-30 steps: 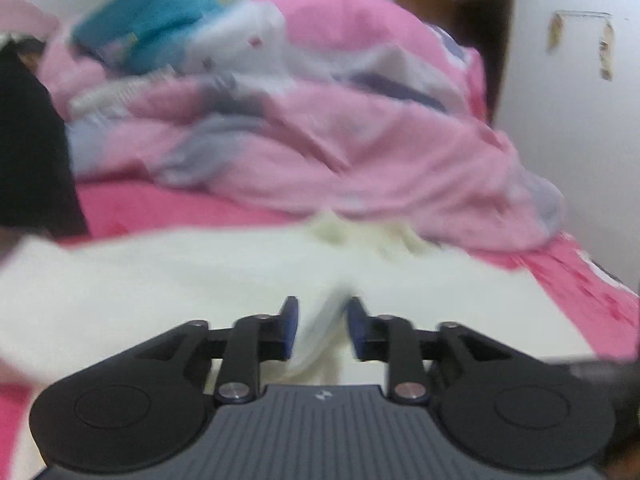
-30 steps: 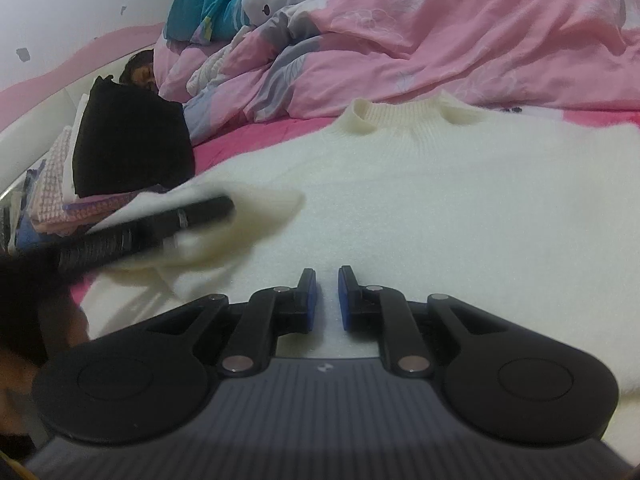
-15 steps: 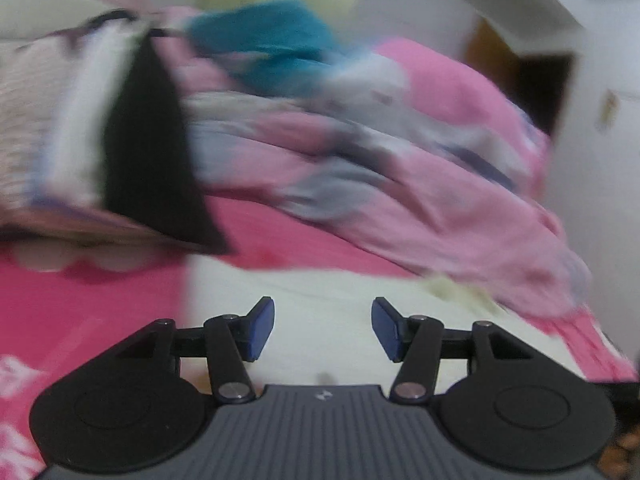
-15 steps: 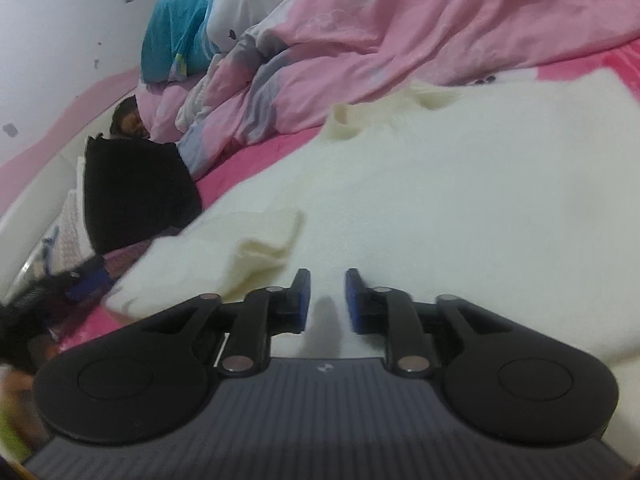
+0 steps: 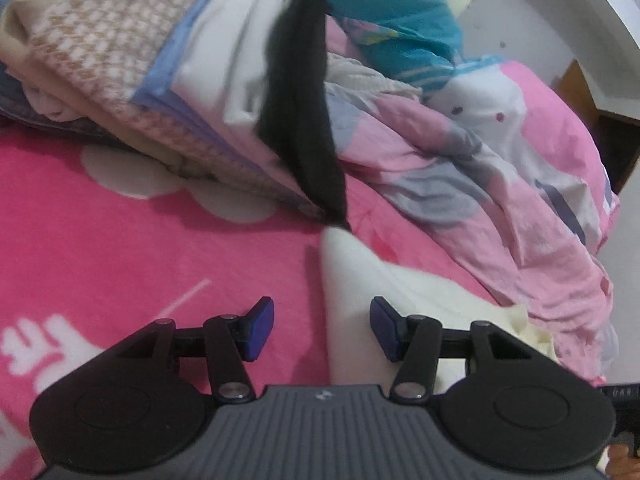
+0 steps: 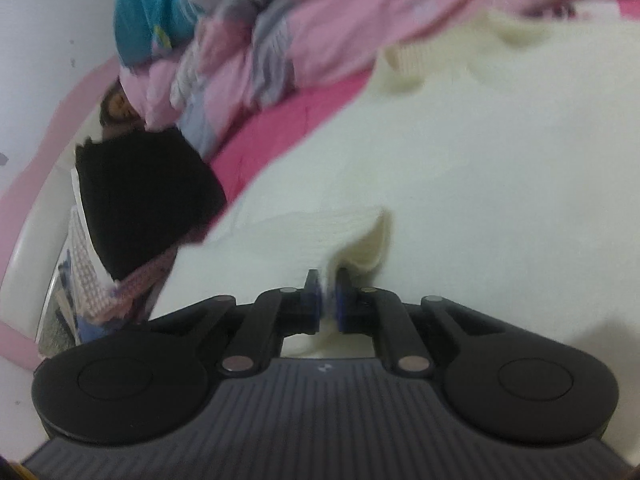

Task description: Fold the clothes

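A thin pinch of sweater (image 6: pixel 460 184) was held in the right hand-held gripper (image 6: pixel 328 304), liable to slip; the left hand-held gripper (image 5: pixel 322 330) stood half-open, empty, sweater edge at twelve o'clock.

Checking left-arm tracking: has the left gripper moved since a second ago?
Yes. The left gripper swung left: the black garment, then at the frame's left edge, now sits centre. Jaws open, empty.

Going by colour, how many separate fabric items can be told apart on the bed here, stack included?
Cream: 1, the sweater
Black: 1, the folded garment on the stack
White: 1, the folded cloth
Tan check: 1, the folded top
Teal: 1, the pillow
Pink patterned: 1, the duvet
Total: 6; the stack's lower layers are too unclear to count.
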Available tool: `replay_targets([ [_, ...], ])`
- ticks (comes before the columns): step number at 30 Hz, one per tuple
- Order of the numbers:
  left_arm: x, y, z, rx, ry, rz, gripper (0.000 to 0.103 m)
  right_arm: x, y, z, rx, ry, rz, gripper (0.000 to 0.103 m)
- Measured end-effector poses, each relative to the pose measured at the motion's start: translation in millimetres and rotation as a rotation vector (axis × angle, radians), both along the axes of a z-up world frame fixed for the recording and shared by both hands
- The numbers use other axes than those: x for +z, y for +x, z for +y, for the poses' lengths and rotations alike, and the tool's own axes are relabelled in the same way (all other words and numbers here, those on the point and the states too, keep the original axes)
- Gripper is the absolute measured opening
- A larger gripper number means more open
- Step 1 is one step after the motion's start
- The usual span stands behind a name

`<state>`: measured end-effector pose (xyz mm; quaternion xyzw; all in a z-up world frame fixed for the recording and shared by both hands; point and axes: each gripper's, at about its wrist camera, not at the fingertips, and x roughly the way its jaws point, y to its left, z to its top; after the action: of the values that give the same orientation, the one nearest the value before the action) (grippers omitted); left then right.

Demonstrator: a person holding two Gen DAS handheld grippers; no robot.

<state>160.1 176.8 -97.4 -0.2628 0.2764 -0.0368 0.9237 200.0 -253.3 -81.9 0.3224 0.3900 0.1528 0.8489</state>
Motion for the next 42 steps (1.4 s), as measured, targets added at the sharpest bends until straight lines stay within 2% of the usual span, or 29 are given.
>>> replay_targets([
  [4,5,-4,-6,-0.058,-0.022,-0.030,0.053,28,-19,-25,-0.076,-0.029,-0.134,0.005],
  [8,12,-9,-21,-0.128,0.017,-0.055,0.054,51,-47,-70,-0.193,-0.108,-0.221,0.005],
  [10,15,-9,-33,-0.170,0.048,-0.057,0.054,52,-63,-93,-0.251,-0.149,-0.240,0.005],
  [16,19,7,-78,-0.268,0.174,-0.014,0.055,16,-80,-130,-0.313,-0.136,-0.168,0.005],
  [19,18,17,-97,-0.271,0.238,0.019,0.056,18,-84,-134,-0.319,-0.102,-0.201,0.005],
  [22,15,23,-106,-0.278,0.256,0.054,0.056,23,-95,-138,-0.332,-0.131,-0.224,0.005],
  [26,13,26,-113,-0.290,0.279,0.057,0.057,-7,-103,-156,-0.344,-0.143,-0.100,0.005],
  [27,15,26,-113,-0.289,0.279,0.055,0.057,-11,-104,-157,-0.344,-0.132,-0.092,0.005],
  [30,20,28,-117,-0.281,0.290,0.044,0.057,1,-114,-154,-0.337,-0.122,-0.171,0.005],
  [32,18,31,-122,-0.285,0.303,0.051,0.057,7,-118,-151,-0.325,-0.152,-0.209,0.005],
  [35,13,33,-127,-0.290,0.303,0.062,0.057,-6,-118,-153,-0.320,-0.191,-0.151,0.005],
  [37,15,31,-127,-0.287,0.288,0.050,0.057,-9,-123,-156,-0.331,-0.173,-0.155,0.005],
  [40,16,29,-129,-0.297,0.294,0.039,0.058,11,-132,-148,-0.324,-0.218,-0.267,0.005],
  [42,13,30,-129,-0.306,0.286,0.049,0.060,15,-133,-145,-0.318,-0.266,-0.288,0.005],
])
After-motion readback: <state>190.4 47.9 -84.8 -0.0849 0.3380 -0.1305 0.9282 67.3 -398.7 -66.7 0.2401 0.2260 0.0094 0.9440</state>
